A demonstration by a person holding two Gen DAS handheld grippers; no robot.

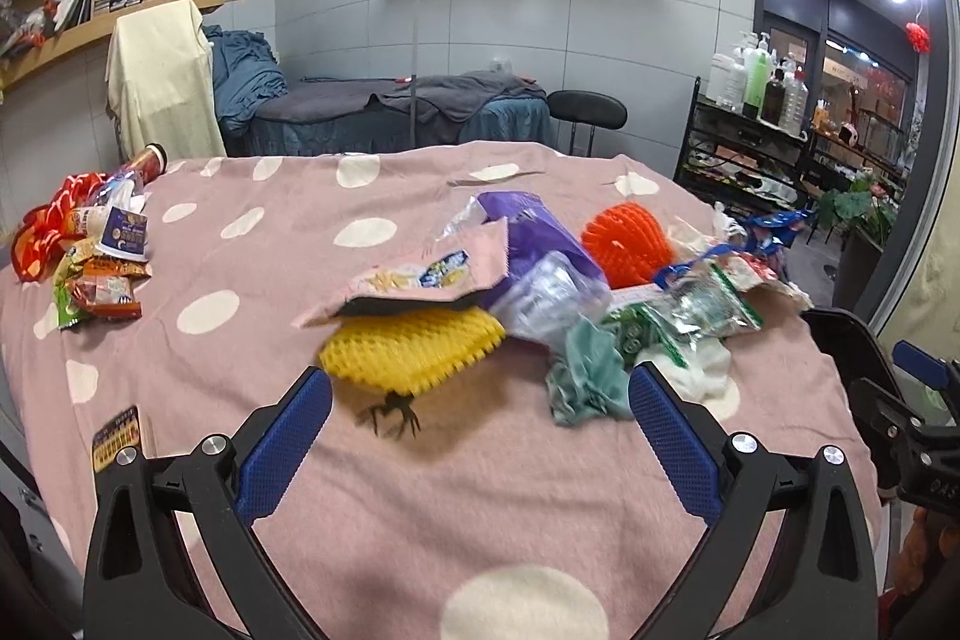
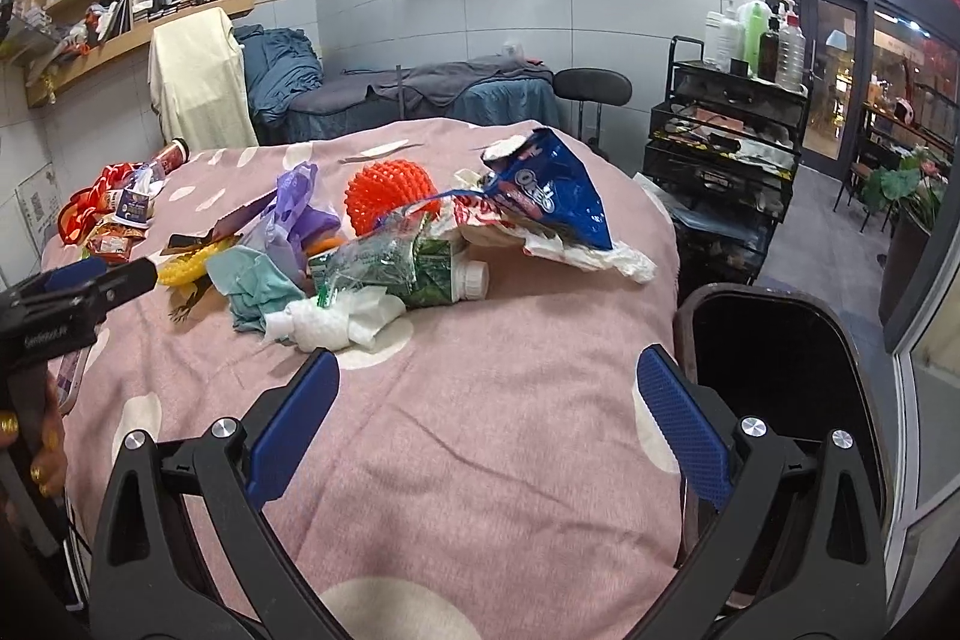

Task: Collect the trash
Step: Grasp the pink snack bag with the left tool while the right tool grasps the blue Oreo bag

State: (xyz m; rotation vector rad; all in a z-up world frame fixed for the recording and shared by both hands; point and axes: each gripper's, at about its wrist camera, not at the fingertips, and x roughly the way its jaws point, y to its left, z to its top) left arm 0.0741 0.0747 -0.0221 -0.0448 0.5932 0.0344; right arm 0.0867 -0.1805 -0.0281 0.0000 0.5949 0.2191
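A heap of trash lies on the pink dotted cloth (image 1: 420,490): a yellow foam net (image 1: 414,349), a pink snack wrapper (image 1: 414,280), a purple bag (image 1: 534,232), an orange foam net (image 1: 627,238), a teal rag (image 1: 588,376) and white tissue (image 2: 336,319). The right wrist view also shows a blue Oreo bag (image 2: 549,187) and a crushed green bottle (image 2: 408,274). My left gripper (image 1: 480,400) is open and empty just in front of the yellow net. My right gripper (image 2: 489,388) is open and empty in front of the tissue.
A second pile of wrappers (image 1: 102,268) and a can (image 1: 147,163) lie at the cloth's far left. A black bin (image 2: 786,370) stands open by the table's right edge. A black trolley with bottles (image 2: 726,142) and a stool (image 2: 591,91) stand behind.
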